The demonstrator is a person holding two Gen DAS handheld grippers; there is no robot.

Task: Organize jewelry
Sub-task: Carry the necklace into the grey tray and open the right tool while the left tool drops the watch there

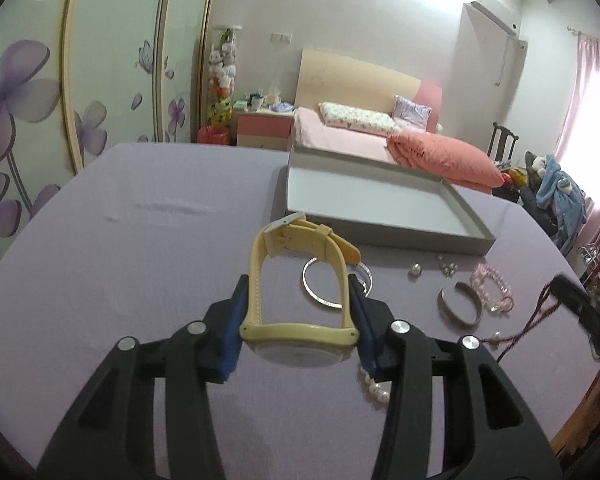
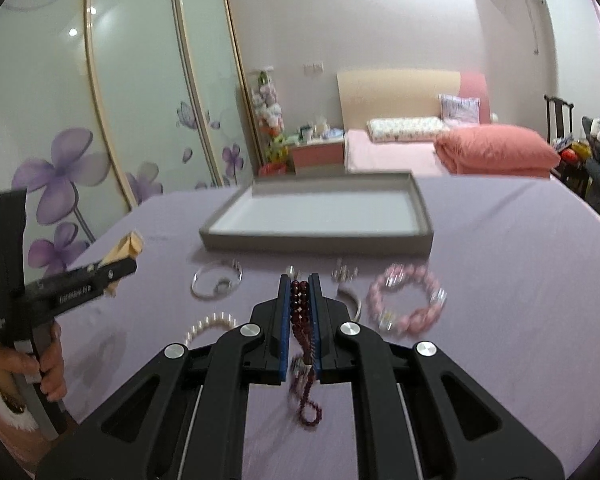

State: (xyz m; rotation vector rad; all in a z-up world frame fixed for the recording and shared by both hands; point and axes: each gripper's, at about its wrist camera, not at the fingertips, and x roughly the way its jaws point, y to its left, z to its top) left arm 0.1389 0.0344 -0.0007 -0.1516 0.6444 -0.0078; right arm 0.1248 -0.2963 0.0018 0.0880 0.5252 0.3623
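Observation:
My left gripper [image 1: 298, 290] is shut on a cream-yellow wristwatch [image 1: 300, 328], its strap looping up between the blue pads, lifted above the purple table [image 1: 140, 260]. My right gripper [image 2: 300, 280] is shut on a dark red bead bracelet [image 2: 300, 304] that dangles below the jaws. An open grey tray [image 1: 380, 232] [image 2: 320, 240] lies ahead, nothing inside. On the cloth lie a thin silver bangle [image 1: 312, 288] [image 2: 216, 286], a silver cuff [image 1: 458, 312], a pink bead bracelet [image 2: 408, 304] [image 1: 494, 288], a pearl strand [image 2: 210, 324] [image 1: 376, 390] and small silver pieces [image 1: 416, 269].
In the right wrist view, the left gripper's body [image 2: 60, 292] and a hand [image 2: 48, 372] show at the left edge. In the left wrist view the right gripper [image 1: 580, 304] is at the right edge. Beyond the table stand a bed [image 1: 360, 136] and a flowered wardrobe [image 1: 40, 100].

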